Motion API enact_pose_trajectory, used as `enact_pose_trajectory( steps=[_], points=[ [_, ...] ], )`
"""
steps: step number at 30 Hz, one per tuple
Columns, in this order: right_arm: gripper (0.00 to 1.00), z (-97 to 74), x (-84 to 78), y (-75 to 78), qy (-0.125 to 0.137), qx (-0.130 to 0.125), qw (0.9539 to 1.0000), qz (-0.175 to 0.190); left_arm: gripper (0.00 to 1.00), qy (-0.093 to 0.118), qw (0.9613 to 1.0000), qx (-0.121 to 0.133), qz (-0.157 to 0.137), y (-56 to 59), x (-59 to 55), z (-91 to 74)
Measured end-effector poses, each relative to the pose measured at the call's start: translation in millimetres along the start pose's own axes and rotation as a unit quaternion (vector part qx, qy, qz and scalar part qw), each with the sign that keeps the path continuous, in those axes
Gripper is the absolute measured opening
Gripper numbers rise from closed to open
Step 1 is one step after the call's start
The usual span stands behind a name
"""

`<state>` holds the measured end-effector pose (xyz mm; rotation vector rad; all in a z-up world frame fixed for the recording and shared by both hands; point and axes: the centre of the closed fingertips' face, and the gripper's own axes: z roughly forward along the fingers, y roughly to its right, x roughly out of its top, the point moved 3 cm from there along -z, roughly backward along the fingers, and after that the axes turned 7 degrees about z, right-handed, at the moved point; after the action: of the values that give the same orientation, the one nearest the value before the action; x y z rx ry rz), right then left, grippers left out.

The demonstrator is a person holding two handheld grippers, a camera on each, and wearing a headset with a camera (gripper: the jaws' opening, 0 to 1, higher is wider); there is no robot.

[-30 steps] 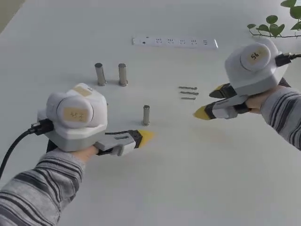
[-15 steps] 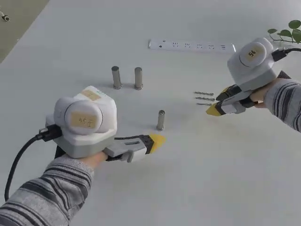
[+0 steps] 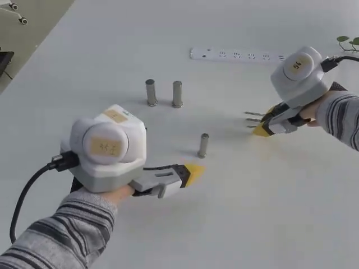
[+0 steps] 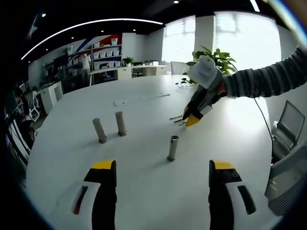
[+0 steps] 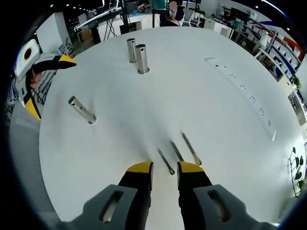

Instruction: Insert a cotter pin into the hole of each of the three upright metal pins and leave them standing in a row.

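my right gripper point(image 5: 165, 168), jaws narrowly apart, is at the three cotter pins point(image 5: 176, 150) lying flat. my left gripper point(image 4: 163, 166) gapes empty near the lone upright pin point(image 4: 172, 147). risk: the cotter pins lie close together, so closing may snag two.

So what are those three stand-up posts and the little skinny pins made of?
The three posts look like metal, probably steel: grey, smooth, with shiny streaks. The skinny pins look like thin grey metal too, though they are too small to be sure.
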<state>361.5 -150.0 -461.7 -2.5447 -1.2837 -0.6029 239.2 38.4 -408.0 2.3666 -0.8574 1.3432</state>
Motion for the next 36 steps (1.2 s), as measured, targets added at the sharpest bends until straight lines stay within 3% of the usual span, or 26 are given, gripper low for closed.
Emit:
enact_pose_trajectory(
  steps=[8,15,19,24,27,31,34,36],
  points=[
    [0.11,2.8,-0.9,1.6,-0.019,0.012,0.9997,-0.005,0.76,-0.005,1.0,-0.004,0.003,0.9,-4.8,-0.6],
    [0.0,0.6,-2.8,9.7,-0.044,-0.01,0.9989,-0.01,0.75,-0.008,0.9997,-0.01,0.02,5.2,-5.8,-1.9],
    [0.0,2.9,-1.8,10.6,-0.05,-0.017,0.9983,-0.024,0.73,0.001,0.9998,-0.015,0.01,6.4,-4.6,-3.9],
    [0.0,2.7,-1.6,10.1,-0.053,-0.019,0.9977,-0.038,0.72,-0.006,0.9998,-0.014,0.013,6.1,-7.1,-4.6],
    [0.0,2.3,-1.8,8.5,-0.046,-0.013,0.9964,-0.07,0.7,-0.005,0.9998,-0.014,0.01,5.8,-7.5,-5.5],
    [0.0,1.3,-3.3,6.8,-0.036,-0.014,0.9957,-0.084,0.66,0.006,0.9998,-0.018,-0.006,5.5,-4.0,-6.6],
    [0.0,-0.3,0.8,6.1,-0.008,-0.02,0.9982,-0.056,0.65,0.01,0.9997,-0.017,-0.01,4.1,-1.1,-6.8],
    [0.0,-4.7,5.1,3.7,0.012,-0.018,0.9981,-0.058,0.64,0.019,0.9996,-0.016,-0.01,2.9,3.6,-7.7]
  ],
)
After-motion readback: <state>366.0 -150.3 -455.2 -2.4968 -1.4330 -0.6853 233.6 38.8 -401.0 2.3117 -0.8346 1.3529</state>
